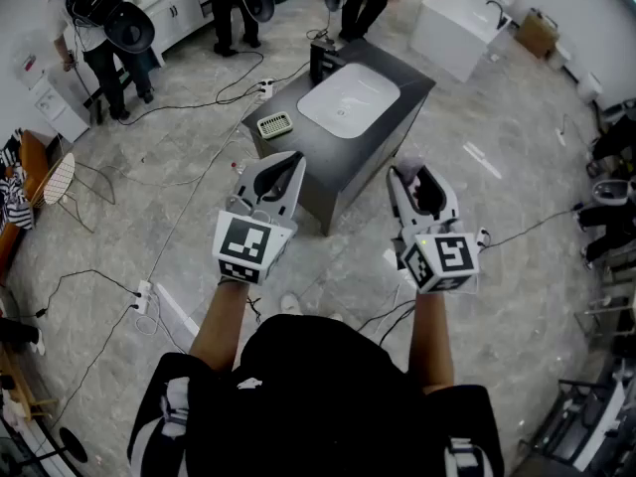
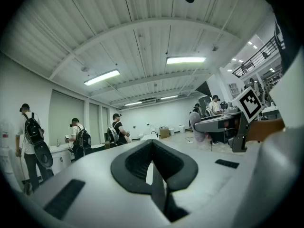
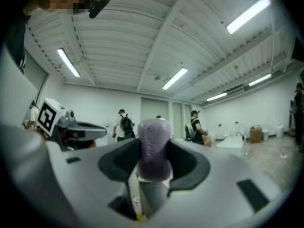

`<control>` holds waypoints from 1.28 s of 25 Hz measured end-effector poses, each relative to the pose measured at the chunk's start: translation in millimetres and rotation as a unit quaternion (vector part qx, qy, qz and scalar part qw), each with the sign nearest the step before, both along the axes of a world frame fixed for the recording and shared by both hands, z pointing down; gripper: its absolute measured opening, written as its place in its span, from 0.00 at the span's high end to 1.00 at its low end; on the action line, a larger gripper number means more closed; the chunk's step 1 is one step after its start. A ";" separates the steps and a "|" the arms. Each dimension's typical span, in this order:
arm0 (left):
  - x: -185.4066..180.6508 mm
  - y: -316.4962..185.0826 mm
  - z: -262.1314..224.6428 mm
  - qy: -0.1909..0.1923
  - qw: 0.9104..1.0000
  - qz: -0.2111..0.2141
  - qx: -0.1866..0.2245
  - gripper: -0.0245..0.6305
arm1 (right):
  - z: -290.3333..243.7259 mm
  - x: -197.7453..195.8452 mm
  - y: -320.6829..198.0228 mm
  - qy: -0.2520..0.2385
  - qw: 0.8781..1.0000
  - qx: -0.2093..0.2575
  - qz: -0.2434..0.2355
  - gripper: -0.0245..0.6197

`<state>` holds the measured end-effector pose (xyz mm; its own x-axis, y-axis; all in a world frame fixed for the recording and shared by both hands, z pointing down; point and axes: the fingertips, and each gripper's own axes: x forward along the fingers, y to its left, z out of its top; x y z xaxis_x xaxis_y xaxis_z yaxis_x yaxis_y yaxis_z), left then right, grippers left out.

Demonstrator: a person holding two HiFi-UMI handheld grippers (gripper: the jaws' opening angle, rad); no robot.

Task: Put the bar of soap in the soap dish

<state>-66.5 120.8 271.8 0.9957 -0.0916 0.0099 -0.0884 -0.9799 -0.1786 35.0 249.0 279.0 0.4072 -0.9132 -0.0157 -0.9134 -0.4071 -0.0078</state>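
Note:
A pale purple bar of soap [image 3: 154,146] stands upright between the dark pads of my right gripper [image 3: 153,163], which is shut on it. In the head view that gripper [image 1: 415,179] hovers level just before the near corner of a dark cabinet [image 1: 402,79]. On the cabinet's left end lies a small green slotted soap dish [image 1: 274,124], beside a white basin [image 1: 348,97]. My left gripper [image 1: 284,169] hangs in front of the cabinet, a little below the dish. Its pads [image 2: 142,163] meet with nothing between them.
Cables [image 1: 199,192] and a power strip [image 1: 145,296] trail over the grey tiled floor on the left. People with backpacks [image 1: 99,28] stand at counters at the back left. A white tub [image 1: 459,30] sits behind the cabinet, and a folding chair [image 1: 55,182] stands at the far left.

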 end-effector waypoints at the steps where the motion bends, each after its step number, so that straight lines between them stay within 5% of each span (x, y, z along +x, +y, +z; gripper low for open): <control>1: -1.1 1.6 0.0 0.001 1.000 0.000 0.000 0.93 | 0.1 -0.9 1.7 0.000 1.000 0.001 0.001 0.63; 20: 0.5 51.4 10.5 -0.009 1.000 -0.009 0.006 0.92 | 12.5 4.5 45.4 -0.023 0.999 0.012 -0.020 0.63; 32: 7.8 38.0 37.1 -0.031 0.999 -0.035 -0.002 0.93 | 34.8 18.3 22.4 -0.041 0.998 0.006 -0.053 0.63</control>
<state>-58.7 158.8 308.9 0.9843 -0.1614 0.0711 -0.1464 -0.9726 -0.1809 53.3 271.4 313.8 0.3085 -0.9512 0.0024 -0.9474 -0.3074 -0.0893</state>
